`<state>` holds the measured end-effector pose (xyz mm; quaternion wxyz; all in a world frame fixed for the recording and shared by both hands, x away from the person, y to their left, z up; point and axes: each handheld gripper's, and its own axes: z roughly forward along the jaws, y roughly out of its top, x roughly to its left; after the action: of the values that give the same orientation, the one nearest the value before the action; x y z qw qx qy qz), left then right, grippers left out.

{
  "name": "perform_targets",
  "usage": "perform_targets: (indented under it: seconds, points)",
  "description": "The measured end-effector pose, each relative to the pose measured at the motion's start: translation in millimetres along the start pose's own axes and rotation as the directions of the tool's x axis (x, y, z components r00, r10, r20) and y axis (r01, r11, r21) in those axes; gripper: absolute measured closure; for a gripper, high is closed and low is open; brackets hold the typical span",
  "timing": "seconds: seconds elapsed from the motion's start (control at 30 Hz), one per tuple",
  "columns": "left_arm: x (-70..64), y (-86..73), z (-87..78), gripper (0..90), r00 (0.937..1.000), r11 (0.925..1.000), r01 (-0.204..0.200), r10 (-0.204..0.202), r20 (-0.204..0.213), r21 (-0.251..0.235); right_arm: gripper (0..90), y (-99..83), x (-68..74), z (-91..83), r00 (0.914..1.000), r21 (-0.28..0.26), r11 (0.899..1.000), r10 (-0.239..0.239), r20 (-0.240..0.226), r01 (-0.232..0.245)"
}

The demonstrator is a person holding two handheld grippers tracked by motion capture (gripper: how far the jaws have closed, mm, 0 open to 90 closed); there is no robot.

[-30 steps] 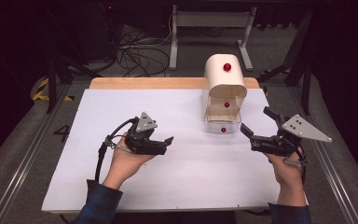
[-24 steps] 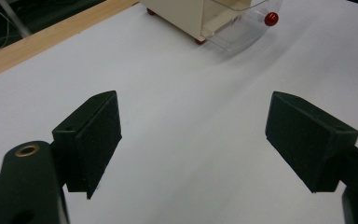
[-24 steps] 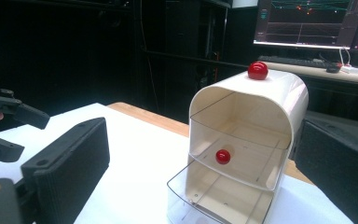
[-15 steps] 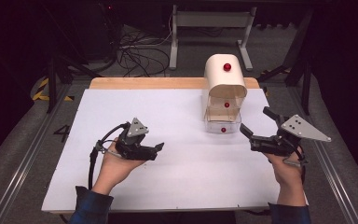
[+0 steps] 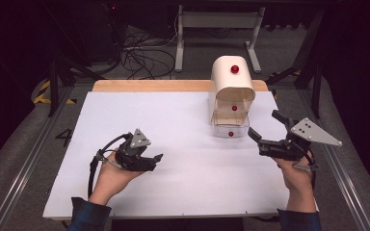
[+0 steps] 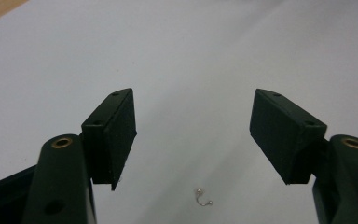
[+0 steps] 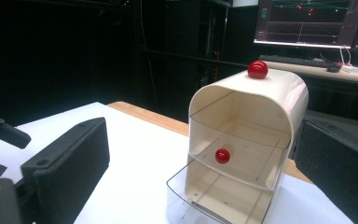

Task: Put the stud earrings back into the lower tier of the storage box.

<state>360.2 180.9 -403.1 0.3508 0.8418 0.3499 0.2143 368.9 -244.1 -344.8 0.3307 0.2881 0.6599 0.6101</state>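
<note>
left gripper slid back toward the person with jaws spread over the white surface, right gripper spread too, facing the little drawer box's pulled-out bottom drawer

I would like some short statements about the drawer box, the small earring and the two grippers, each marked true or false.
1. The lower drawer of the drawer box is pulled out. True.
2. The left gripper is shut on the earring. False: its jaws stand wide apart and the earring lies on the white table between them.
3. The upper drawer has a red knob. True.
4. The right gripper holds the box's top knob. False: it is beside the box, open, gripping nothing.
</note>
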Motion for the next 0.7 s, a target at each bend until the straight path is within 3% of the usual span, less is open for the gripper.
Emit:
perform_targets:
  seconds: [0.43, 0.7]
  points:
    - [2.7, -11.8, 9.8, 44.7, 0.9996, 0.9943, -0.015, 0.012, 0.024, 0.105, 3.5, 0.0, -0.6, -0.2, 1.0, 0.0, 1.0, 0.001, -0.004, -0.001]
    - [6.0, -19.1, 14.6, 49.6, 0.9995, 0.9918, 0.003, -0.007, 0.029, 0.128, 3.5, 0.0, -0.1, 0.1, 1.0, 0.003, 1.0, 0.0, -0.003, 0.0]
